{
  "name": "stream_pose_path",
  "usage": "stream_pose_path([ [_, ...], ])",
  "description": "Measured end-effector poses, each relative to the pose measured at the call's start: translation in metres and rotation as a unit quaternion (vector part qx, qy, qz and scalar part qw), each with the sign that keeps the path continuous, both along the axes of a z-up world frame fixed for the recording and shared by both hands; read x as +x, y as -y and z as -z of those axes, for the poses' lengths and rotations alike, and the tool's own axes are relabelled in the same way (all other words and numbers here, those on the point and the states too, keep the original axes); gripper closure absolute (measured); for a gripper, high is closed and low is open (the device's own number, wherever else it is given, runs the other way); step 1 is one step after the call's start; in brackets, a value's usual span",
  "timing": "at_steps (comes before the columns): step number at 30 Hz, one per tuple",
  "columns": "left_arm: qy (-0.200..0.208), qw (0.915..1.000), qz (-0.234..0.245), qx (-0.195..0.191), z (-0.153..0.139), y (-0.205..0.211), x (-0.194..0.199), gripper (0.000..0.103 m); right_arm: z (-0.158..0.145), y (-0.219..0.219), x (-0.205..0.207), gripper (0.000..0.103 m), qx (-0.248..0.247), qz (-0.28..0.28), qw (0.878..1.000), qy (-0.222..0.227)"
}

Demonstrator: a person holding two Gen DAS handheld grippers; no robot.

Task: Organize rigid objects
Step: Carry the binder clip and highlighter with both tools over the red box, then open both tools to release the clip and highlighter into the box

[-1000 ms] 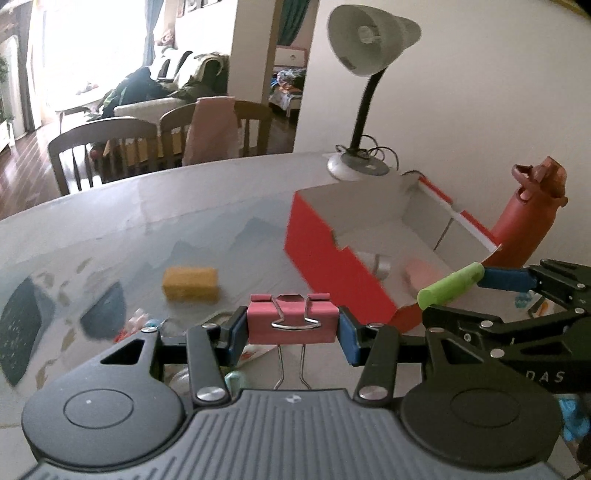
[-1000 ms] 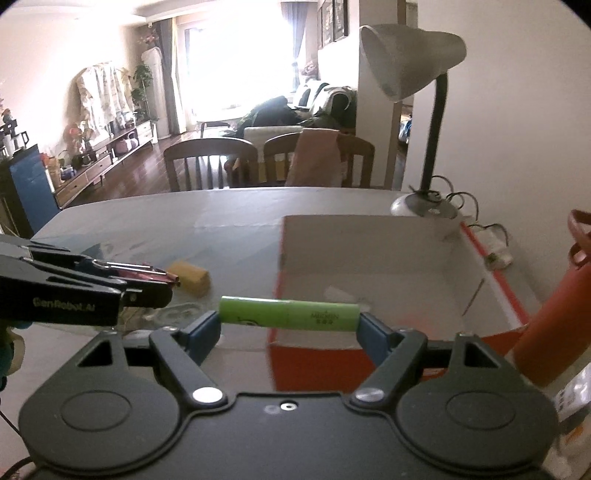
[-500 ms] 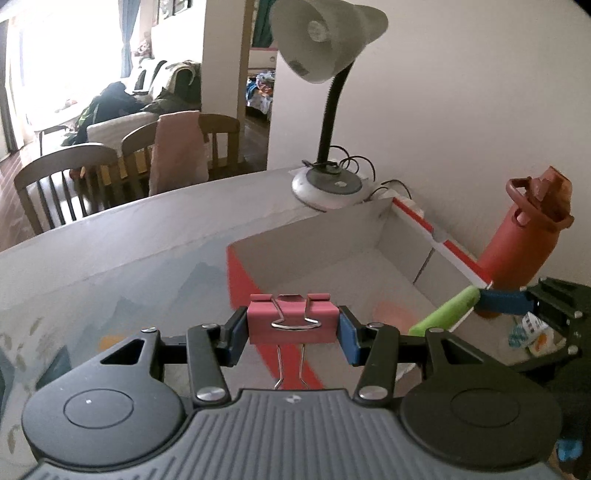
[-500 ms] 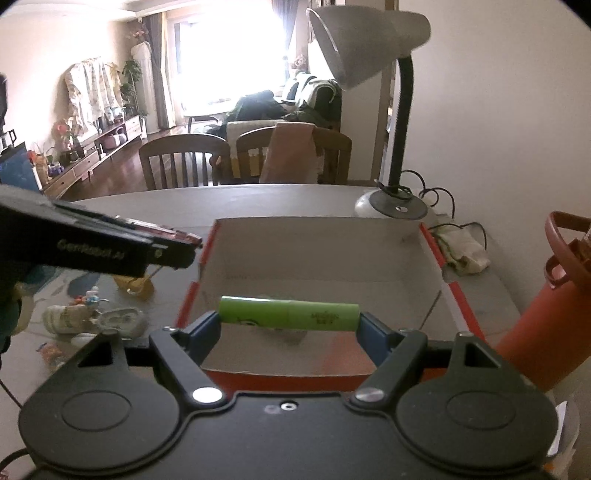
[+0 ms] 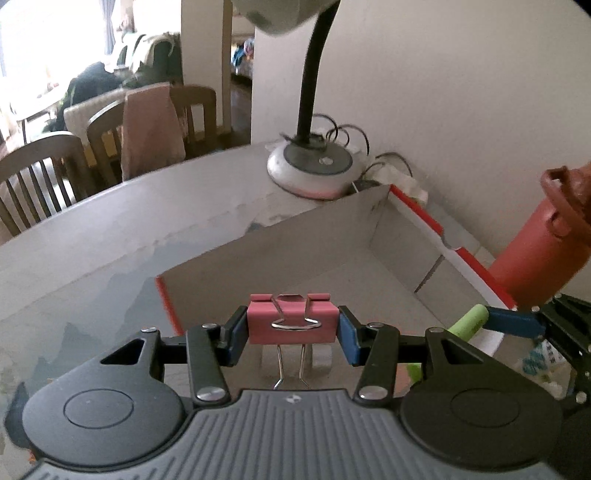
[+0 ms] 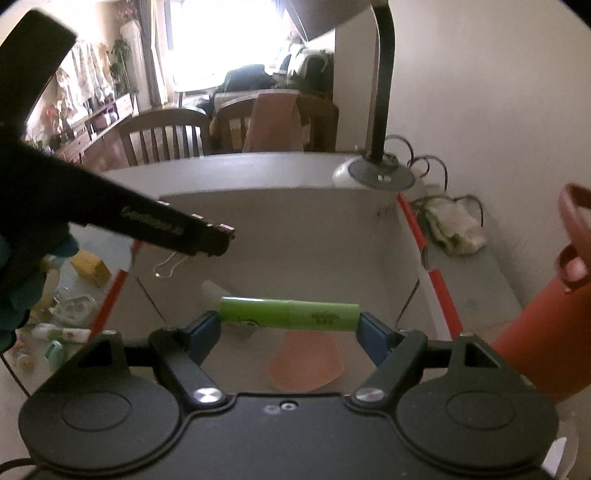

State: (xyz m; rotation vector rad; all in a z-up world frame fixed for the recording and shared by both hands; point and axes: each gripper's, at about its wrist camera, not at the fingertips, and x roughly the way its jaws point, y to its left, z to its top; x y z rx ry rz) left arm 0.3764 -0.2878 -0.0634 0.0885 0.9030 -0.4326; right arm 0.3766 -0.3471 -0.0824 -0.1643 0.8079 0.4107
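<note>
Pink binder clip (image 5: 293,320) clamped in left gripper (image 5: 293,325) — over box (image 5: 376,229). Right gripper (image 6: 289,320) pinches green tube (image 6: 289,314) endwise — above box interior.

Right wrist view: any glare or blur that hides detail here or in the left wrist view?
Right wrist view: the window is blown out white, and the left tool crossing in is dark and smeared. Left wrist view: the lamp base looks soft, the binder clip crisp.

Lamp shade (image 5: 280,14) cut off at top edge; red bottle (image 6: 535,325) cropped at right; bench clutter (image 6: 55,325) blurred, unidentifiable.
</note>
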Motion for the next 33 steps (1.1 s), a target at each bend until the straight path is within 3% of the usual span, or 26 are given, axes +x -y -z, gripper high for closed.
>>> stream_pose_path([
  [14, -0.073, 0.9958, 0.014, 0.053, 0.051, 0.053, 0.057, 0.053, 0.042, -0.009, 0.045, 0.024, -0.050, -0.038, 0.995, -0.072],
  [24, -0.112, 0.9900, 0.021, 0.083, 0.078, 0.068, 0.072, 0.053, 0.061, -0.009, 0.053, 0.024, -0.074, -0.032, 0.990, -0.117],
  [33, -0.137, 0.9860, 0.026, 0.092, 0.089, 0.072, 0.076, 0.053, 0.066, -0.006, 0.049, 0.023, -0.075, -0.026, 0.989, -0.126],
])
